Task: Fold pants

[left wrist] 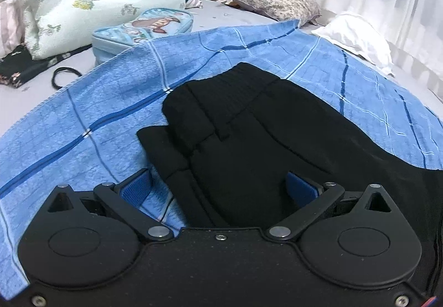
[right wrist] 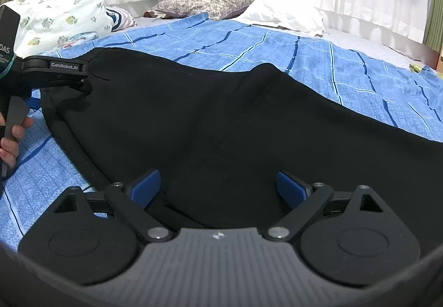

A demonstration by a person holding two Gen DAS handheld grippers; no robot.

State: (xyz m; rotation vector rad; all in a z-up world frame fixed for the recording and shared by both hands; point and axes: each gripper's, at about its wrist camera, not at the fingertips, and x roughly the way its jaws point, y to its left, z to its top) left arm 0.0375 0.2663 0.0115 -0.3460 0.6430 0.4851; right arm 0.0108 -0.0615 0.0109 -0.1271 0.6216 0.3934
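I find the black pants [left wrist: 249,124] lying on the blue checked cloth, spread across it rather than bunched. The fabric is plain, dark and matte, with a ribbed elastic waistband [left wrist: 238,80] at the far end in my left view. That end is doubled over: one layer lies on another, with a flat corner of the lower layer poking out to the left of the fold. A seam runs lengthwise down the upper layer. From my right view the garment [right wrist: 221,119] stretches broadly from left to right, mostly flat, with a low raised ridge along its far edge and a rolled hem along the near left edge.
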